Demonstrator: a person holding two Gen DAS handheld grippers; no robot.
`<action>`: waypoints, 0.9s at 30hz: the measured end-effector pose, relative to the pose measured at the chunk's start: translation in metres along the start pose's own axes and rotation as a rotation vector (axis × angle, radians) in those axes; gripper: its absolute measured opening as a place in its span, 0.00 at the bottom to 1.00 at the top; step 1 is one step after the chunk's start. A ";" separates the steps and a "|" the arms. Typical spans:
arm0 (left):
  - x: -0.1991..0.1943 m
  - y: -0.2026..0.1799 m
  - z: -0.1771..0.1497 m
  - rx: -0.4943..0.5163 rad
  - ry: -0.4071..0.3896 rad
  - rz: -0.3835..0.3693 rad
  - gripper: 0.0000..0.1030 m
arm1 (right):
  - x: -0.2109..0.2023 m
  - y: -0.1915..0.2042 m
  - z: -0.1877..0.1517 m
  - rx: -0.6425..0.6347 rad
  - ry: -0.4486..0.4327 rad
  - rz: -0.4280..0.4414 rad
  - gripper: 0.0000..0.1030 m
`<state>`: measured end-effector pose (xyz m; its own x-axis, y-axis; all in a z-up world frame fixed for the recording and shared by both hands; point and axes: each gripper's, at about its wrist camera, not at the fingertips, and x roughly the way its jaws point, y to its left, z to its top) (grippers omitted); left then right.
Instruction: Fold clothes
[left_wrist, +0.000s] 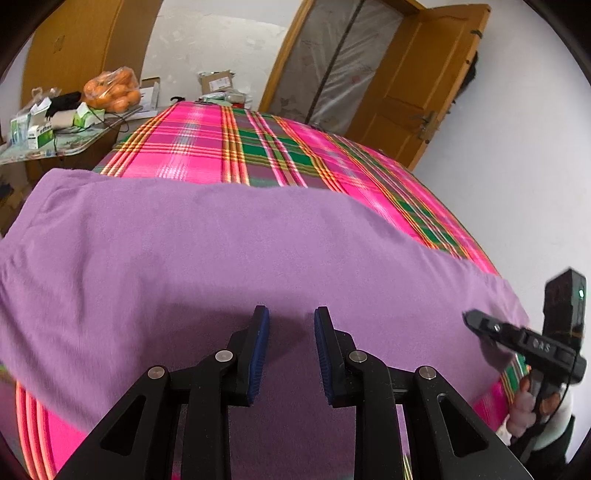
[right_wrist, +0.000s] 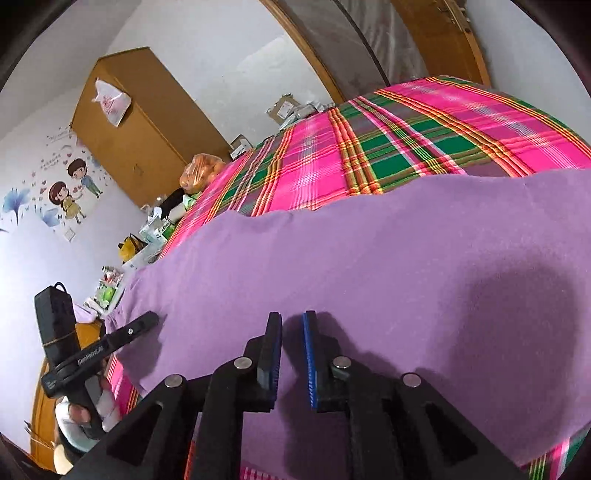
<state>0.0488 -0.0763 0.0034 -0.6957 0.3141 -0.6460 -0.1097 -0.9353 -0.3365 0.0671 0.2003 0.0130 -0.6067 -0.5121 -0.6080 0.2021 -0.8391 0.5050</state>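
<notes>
Purple garment (left_wrist: 229, 258): soft fleecy cloth, plain, lying spread flat over pink-and-green plaid bedsheet (left_wrist: 258, 147), far edge gently wavy, few shallow creases.

Left gripper (left_wrist: 291, 317): hovering over cloth, jaws standing apart, gripping nothing; garment stretching ahead of and beneath jaws.

Right gripper (right_wrist: 292, 319): jaws showing narrow gap, nothing between blue pads; cloth lying ahead and underneath, shadow falling right of jaws.

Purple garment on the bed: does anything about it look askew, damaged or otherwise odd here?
Nothing stands out. The purple garment lies spread fairly flat on the plaid bedspread, with only a slightly wavy far edge. No tears or stains show. Both tongs are open above it, gripping nothing.
</notes>
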 end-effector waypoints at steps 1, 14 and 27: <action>-0.003 -0.001 -0.004 0.009 -0.004 -0.003 0.25 | 0.002 0.002 0.001 -0.004 0.000 0.002 0.13; -0.042 0.075 -0.013 -0.087 -0.109 0.126 0.24 | 0.016 0.031 0.003 -0.071 0.024 0.030 0.17; -0.076 0.151 -0.015 -0.294 -0.174 0.112 0.25 | 0.046 0.052 0.019 -0.110 0.061 0.038 0.17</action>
<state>0.0961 -0.2391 -0.0085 -0.8049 0.1558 -0.5726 0.1657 -0.8675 -0.4691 0.0348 0.1360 0.0229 -0.5501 -0.5514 -0.6272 0.3092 -0.8321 0.4604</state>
